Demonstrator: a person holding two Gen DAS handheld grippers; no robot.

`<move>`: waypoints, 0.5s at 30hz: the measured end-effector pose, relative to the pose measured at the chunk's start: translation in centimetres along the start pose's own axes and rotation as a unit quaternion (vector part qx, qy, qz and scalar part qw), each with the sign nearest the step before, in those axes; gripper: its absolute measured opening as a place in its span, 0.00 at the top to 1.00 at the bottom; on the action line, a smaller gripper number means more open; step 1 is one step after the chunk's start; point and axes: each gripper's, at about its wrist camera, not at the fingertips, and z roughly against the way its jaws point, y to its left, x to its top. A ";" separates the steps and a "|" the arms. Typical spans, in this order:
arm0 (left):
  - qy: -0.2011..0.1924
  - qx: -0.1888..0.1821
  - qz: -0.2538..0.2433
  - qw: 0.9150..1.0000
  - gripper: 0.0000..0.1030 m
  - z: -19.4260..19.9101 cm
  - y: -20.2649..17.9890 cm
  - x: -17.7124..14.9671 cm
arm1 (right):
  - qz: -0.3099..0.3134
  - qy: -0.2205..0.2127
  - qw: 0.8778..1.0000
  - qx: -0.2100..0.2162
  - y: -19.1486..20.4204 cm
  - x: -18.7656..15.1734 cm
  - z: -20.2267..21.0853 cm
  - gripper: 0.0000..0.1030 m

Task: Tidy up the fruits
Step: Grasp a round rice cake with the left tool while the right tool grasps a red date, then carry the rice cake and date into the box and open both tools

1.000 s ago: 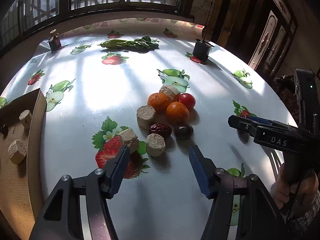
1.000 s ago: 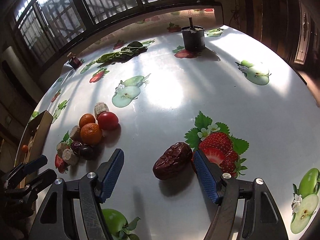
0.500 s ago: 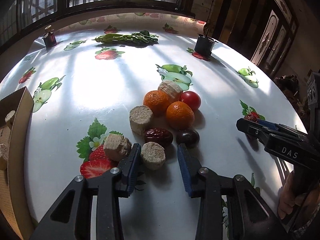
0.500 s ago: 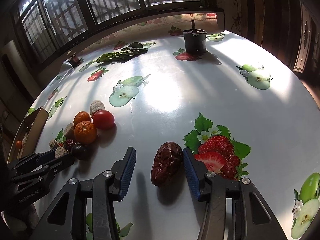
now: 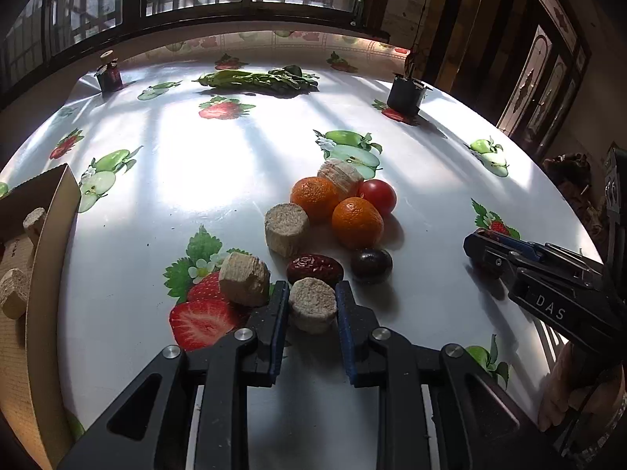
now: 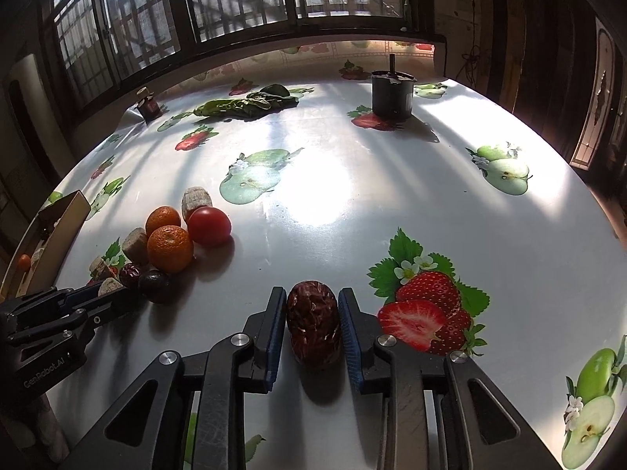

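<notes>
Two markings can be read. White letters "DAS" stand on the black body of the right gripper (image 5: 480, 248) in the left wrist view. "GenRobot.AI" is printed on the left gripper (image 6: 117, 297) in the right wrist view.

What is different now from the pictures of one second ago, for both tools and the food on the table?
Both tools have just been closing. The left tool now clamps a tan cylindrical piece. The right tool now clamps the dried red date, which has turned from slanting to lying lengthwise between the pads. The oranges, the tomato and the cardboard box stayed in place.
</notes>
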 end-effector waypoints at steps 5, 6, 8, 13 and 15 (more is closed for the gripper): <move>-0.025 -0.002 0.005 1.000 0.78 2.8 0.5 -0.4 | 0.002 -0.007 1.000 0.006 0.3 -0.2 0.5 0.72; -0.030 -0.002 0.008 1.000 0.78 3.4 0.7 -0.6 | 0.001 -0.008 1.000 0.009 0.4 -0.2 0.7 0.72; -0.039 -0.004 0.015 0.999 0.78 4.6 1.3 -1.0 | 0.001 -0.013 1.000 0.013 0.6 -0.3 1.3 0.72; -0.058 -0.008 0.043 0.997 0.78 7.0 3.3 -1.8 | 0.002 -0.024 0.999 0.030 1.6 -0.4 3.2 0.72; -0.066 -0.012 0.055 0.996 0.78 8.0 4.2 -2.2 | 0.003 -0.026 0.999 0.037 2.2 -0.3 3.8 0.72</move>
